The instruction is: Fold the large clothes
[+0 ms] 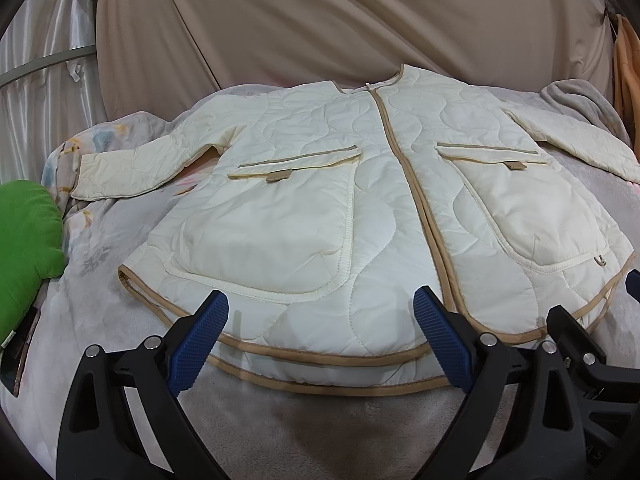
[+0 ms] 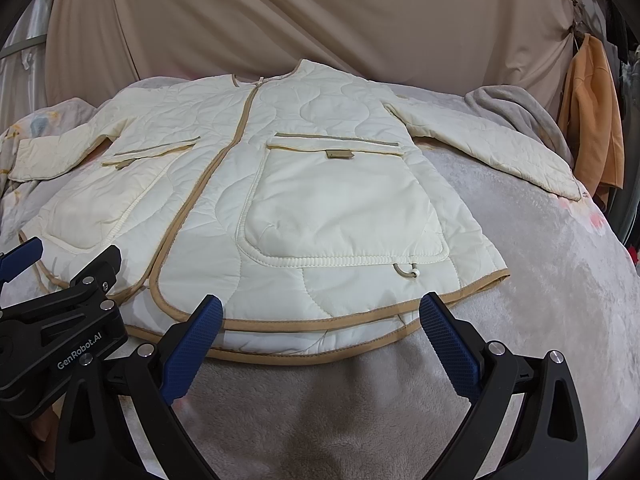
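The cream quilted jacket lies flat and face up on a bed covered by a grey fleece blanket. It is closed along the front, and a tan binding runs down the front opening, around the neck and along the curved hem. At the bottom the hem shows 2 tan lines, one above the other, because the back layer reaches a little lower than the front layer. There are 2 large patch pockets, each with a flap and a small tan tab; a short cord with a pale bead hangs below the pocket on the right side. The surface has wavy stitching and many small wrinkles. Both sleeves are spread outward, the left sleeve toward a floral bedding, the right sleeve toward a crumpled grey blanket.

The left gripper hovers just over the hem, its blue pads wide apart, holding nothing. The right gripper is beside it in the same position, also spread wide and empty.

A green cushion lies at the left edge of the bed. Beige cloth hangs behind the bed, and an orange garment hangs at the far right.
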Action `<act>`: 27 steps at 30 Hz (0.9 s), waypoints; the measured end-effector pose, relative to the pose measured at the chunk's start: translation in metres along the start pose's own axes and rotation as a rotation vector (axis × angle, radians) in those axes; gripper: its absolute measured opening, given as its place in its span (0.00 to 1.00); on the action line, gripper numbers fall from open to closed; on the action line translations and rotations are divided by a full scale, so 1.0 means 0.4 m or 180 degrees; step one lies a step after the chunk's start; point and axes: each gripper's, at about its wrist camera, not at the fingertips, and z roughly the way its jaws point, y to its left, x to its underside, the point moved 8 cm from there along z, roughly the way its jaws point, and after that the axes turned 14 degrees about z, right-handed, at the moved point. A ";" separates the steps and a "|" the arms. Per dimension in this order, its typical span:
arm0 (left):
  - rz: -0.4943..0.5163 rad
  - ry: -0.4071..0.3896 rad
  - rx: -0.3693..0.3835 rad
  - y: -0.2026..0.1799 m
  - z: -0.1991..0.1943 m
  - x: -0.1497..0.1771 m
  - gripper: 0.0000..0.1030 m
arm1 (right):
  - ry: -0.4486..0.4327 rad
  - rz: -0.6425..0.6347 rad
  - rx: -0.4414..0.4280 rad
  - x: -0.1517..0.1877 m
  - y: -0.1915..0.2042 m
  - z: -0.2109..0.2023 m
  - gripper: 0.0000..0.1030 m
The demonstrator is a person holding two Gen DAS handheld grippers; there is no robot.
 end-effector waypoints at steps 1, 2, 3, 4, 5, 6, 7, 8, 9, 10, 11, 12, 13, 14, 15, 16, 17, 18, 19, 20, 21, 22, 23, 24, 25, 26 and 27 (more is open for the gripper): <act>0.0000 0.0001 -0.0001 0.000 0.000 0.000 0.89 | 0.0000 -0.0001 0.0001 0.000 0.001 0.000 0.95; 0.0000 0.0000 0.0000 0.000 0.000 0.000 0.89 | 0.0000 -0.0001 0.0001 0.000 0.000 0.000 0.95; 0.0001 0.0000 0.0000 0.000 0.000 0.000 0.89 | 0.0001 -0.0001 0.0000 0.000 0.000 0.000 0.95; 0.0002 0.0001 -0.0002 0.000 0.000 0.000 0.89 | 0.0002 -0.0001 0.0000 0.000 0.000 0.000 0.95; 0.0002 0.0002 -0.0001 0.000 0.000 0.001 0.89 | 0.0001 -0.0001 0.0001 0.000 0.000 0.000 0.95; 0.0002 0.0001 -0.0002 0.000 0.000 0.000 0.89 | 0.0001 -0.0002 0.0001 0.000 0.000 0.000 0.95; 0.0002 0.0001 -0.0002 0.000 0.000 0.000 0.89 | 0.0001 -0.0002 0.0001 0.000 0.000 0.000 0.95; 0.0003 0.0002 -0.0002 -0.001 0.000 0.000 0.89 | 0.0002 -0.0002 0.0001 0.000 0.000 0.000 0.95; 0.0003 0.0002 -0.0002 0.000 0.000 0.000 0.89 | 0.0002 -0.0002 0.0000 -0.001 0.000 0.000 0.95; 0.0003 0.0002 -0.0002 -0.001 0.000 0.000 0.89 | 0.0002 -0.0003 0.0001 -0.001 0.000 0.000 0.95; 0.0004 0.0003 -0.0001 -0.001 0.000 0.000 0.89 | 0.0004 -0.0002 0.0001 -0.001 -0.001 0.000 0.95; 0.0002 0.0003 0.0005 -0.001 0.000 0.000 0.89 | 0.0008 0.0000 -0.0003 -0.001 0.000 0.000 0.95; -0.0010 -0.0009 0.0020 0.000 -0.002 -0.001 0.89 | 0.0038 0.0007 -0.0029 0.000 -0.002 0.000 0.95; -0.0025 -0.0026 0.0048 0.001 -0.004 -0.002 0.89 | 0.0078 0.0018 -0.0059 0.002 -0.004 0.004 0.95; -0.0072 -0.0062 0.0124 0.007 -0.010 -0.004 0.89 | 0.0135 0.0039 -0.0088 0.001 -0.009 0.007 0.93; -0.0132 -0.0100 0.0177 0.017 -0.017 -0.007 0.89 | 0.0202 0.0074 -0.0118 -0.003 -0.019 0.010 0.92; -0.0216 -0.0141 0.0231 0.037 -0.027 -0.011 0.90 | 0.0248 0.0123 -0.0144 -0.016 -0.040 0.008 0.91; -0.0261 -0.0161 0.0256 0.051 -0.032 -0.017 0.90 | 0.0255 0.0161 -0.0152 -0.036 -0.061 0.005 0.89; -0.0300 -0.0175 0.0276 0.068 -0.037 -0.024 0.90 | 0.0242 0.0214 -0.0148 -0.068 -0.101 0.002 0.88; -0.0331 -0.0180 0.0290 0.087 -0.038 -0.032 0.91 | 0.0226 0.0259 -0.0134 -0.095 -0.131 0.000 0.87; -0.0354 -0.0181 0.0295 0.110 -0.039 -0.042 0.91 | 0.0205 0.0337 -0.0114 -0.128 -0.174 0.002 0.87; -0.0361 -0.0179 0.0296 0.126 -0.038 -0.050 0.91 | 0.0194 0.0410 -0.0087 -0.155 -0.211 0.006 0.87; -0.0359 -0.0170 0.0294 0.141 -0.036 -0.061 0.91 | 0.0182 0.0526 -0.0017 -0.192 -0.272 0.019 0.87; -0.0345 -0.0158 0.0284 0.155 -0.031 -0.073 0.91 | 0.0164 0.0605 0.0030 -0.221 -0.323 0.031 0.85; -0.0331 -0.0160 0.0261 0.171 -0.025 -0.082 0.91 | 0.0139 0.0696 0.0096 -0.247 -0.378 0.045 0.85; -0.0307 -0.0158 0.0229 0.176 -0.017 -0.093 0.91 | 0.0125 0.0832 0.0192 -0.276 -0.449 0.065 0.85; -0.0262 -0.0148 0.0175 0.187 -0.009 -0.102 0.91 | 0.0134 0.0941 0.0239 -0.298 -0.507 0.083 0.84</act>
